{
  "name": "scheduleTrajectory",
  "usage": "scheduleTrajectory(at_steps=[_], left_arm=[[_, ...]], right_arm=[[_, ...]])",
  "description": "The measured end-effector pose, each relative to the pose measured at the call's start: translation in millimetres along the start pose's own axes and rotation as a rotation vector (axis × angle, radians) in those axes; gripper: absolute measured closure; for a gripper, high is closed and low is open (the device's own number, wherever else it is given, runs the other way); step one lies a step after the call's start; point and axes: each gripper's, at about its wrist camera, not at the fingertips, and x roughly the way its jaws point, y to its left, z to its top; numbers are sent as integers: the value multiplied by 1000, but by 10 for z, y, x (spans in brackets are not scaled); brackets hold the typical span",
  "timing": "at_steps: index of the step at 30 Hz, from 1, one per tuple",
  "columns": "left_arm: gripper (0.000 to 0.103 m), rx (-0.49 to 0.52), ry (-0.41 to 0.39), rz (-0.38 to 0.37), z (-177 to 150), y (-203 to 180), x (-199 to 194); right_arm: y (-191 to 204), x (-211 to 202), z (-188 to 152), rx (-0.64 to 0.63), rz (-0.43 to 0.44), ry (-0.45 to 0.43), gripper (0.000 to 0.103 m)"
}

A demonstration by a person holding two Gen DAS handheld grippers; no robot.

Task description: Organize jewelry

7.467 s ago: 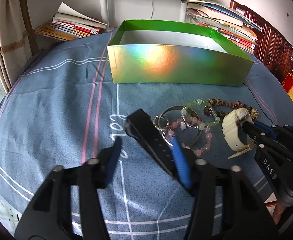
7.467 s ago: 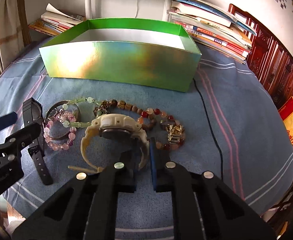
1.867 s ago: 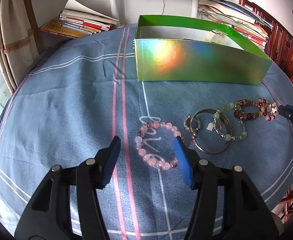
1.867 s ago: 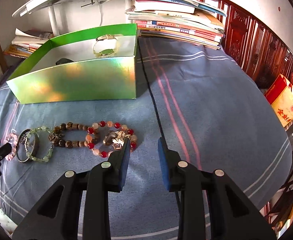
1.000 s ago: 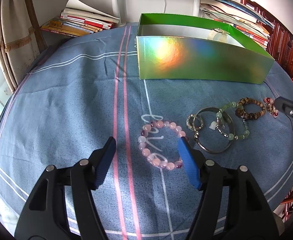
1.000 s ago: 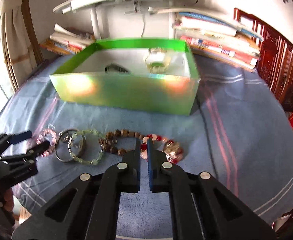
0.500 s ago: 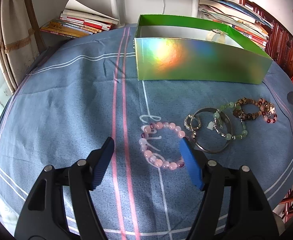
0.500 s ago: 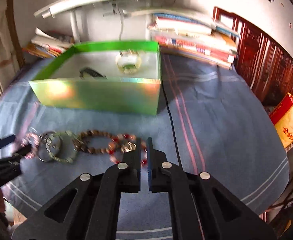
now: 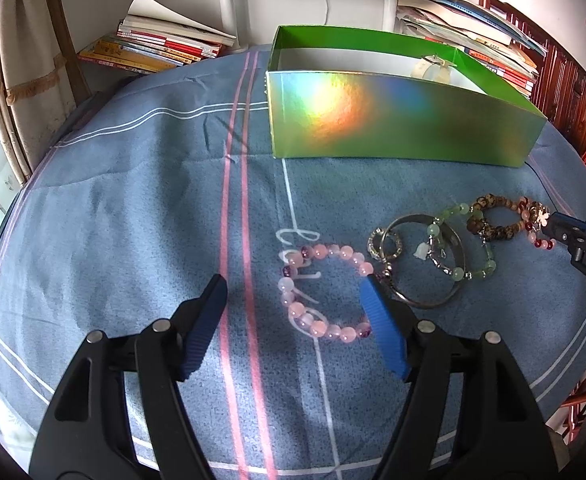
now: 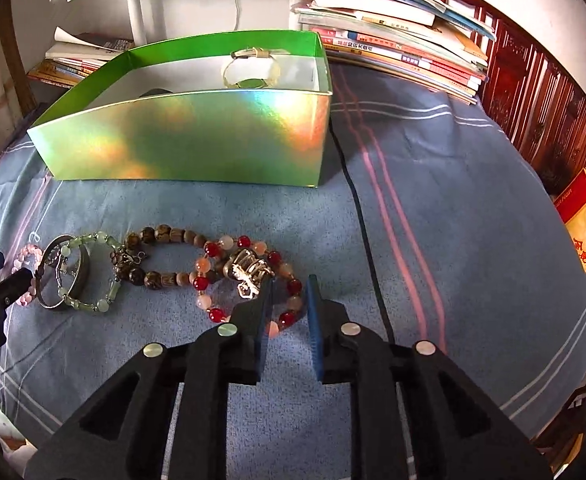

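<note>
Left gripper (image 9: 293,292): jaws stand wide apart, nothing clamped. The pink bead bracelet (image 9: 321,290) lies flat on the blue cloth (image 9: 133,216) between the two blue pads, its right arc just beside the right pad, its left arc well clear of the left pad. Whether the right pad touches the beads cannot be told.

Just right of that right pad lie a small jewelled ring (image 9: 384,243), a plain metal bangle (image 9: 427,260) and a green bead bracelet (image 9: 463,244) crossing the bangle.

Right gripper (image 10: 287,284): jaws are opening, with a narrow gap between the pads. The near right arc of the red and peach bead bracelet (image 10: 245,280) lies in that gap; the pads are not seen pressing on it. Its silver charm (image 10: 247,270) sits just left of the left pad's tip.

Left of the jaws, a brown wooden bead bracelet (image 10: 161,258) touches the red one.

Beyond both jaws, well apart from the loose pieces, stands the green holographic box (image 10: 197,140), open-topped. Inside it a cream watch (image 10: 253,70) leans near the far wall, and a dark item (image 10: 155,92) shows partly behind the near wall. Stacked books (image 10: 393,44) lie beyond the box.
</note>
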Motion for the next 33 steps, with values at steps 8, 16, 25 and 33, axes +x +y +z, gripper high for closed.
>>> scheduleTrajectory(at_steps=[8,16,25,33], left_arm=[[45,-12,12,-30,4,49,35],[87,32,1,-47,-7,27,1],[57,50,-6,-26,-6,-58,-1],[55,49,0,-27,5,-48,17]], right_arm=[[43,2,-2,-16,-18,-4,89],[-26,21,-3,11,-36,-19,74],[-10,22,-8,7,-33,-22,78],[23,22,-19,-5,-39,-28,84]])
